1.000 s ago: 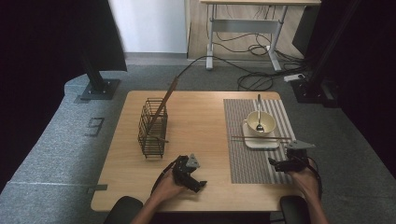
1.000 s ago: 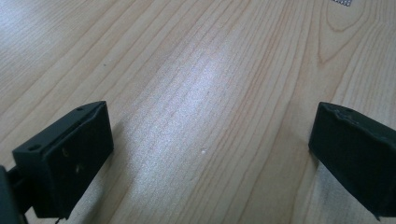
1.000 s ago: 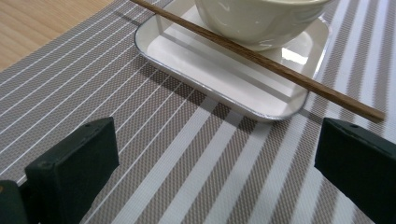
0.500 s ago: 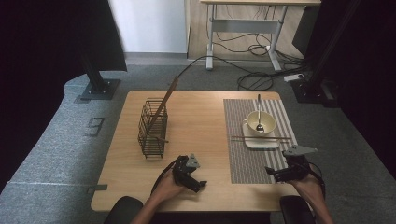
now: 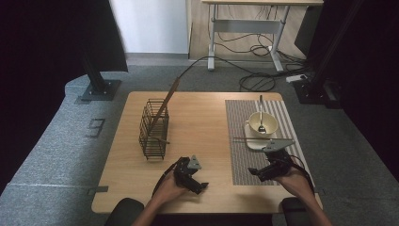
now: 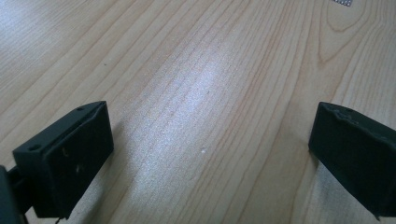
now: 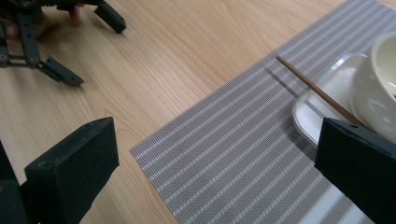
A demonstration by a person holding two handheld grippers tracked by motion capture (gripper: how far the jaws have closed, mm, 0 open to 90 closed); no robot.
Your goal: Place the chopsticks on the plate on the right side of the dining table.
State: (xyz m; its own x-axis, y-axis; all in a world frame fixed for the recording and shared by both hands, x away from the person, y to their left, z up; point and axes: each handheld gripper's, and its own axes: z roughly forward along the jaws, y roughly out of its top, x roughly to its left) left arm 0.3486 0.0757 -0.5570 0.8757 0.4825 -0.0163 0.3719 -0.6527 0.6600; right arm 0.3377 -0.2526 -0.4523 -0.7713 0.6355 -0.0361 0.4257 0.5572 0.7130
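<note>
Right gripper view looks along the right gripper (image 7: 205, 154), whose jaws stand wide apart with nothing between them, low over the near edge of the striped placemat (image 7: 243, 149). Just ahead, a chopstick (image 7: 317, 91) lies propped across the rim of the white tray (image 7: 308, 107), one tip overhanging the mat; that raised, free end looks like the easiest place to pinch it, which may be why the gripper is angled toward it. The bowl (image 7: 380, 79) beside it is cut off by the frame edge and partly hidden behind the right-hand jaw.

From the high view, the right gripper (image 5: 266, 170) sits near the tray (image 5: 251, 141), with the chopstick (image 5: 251, 139) lying crosswise in front of the bowl (image 5: 262, 123), a spoon (image 5: 261, 113) standing in it. The left gripper (image 5: 197, 184) rests on bare wood of the table (image 5: 207, 117), also spread and empty, seemingly parked out of the way. Farther left stands a wire basket (image 5: 154, 128) with a long stick (image 5: 164, 104) leaning out of it; whether a second small piece pokes through its side is hard to make out.
</note>
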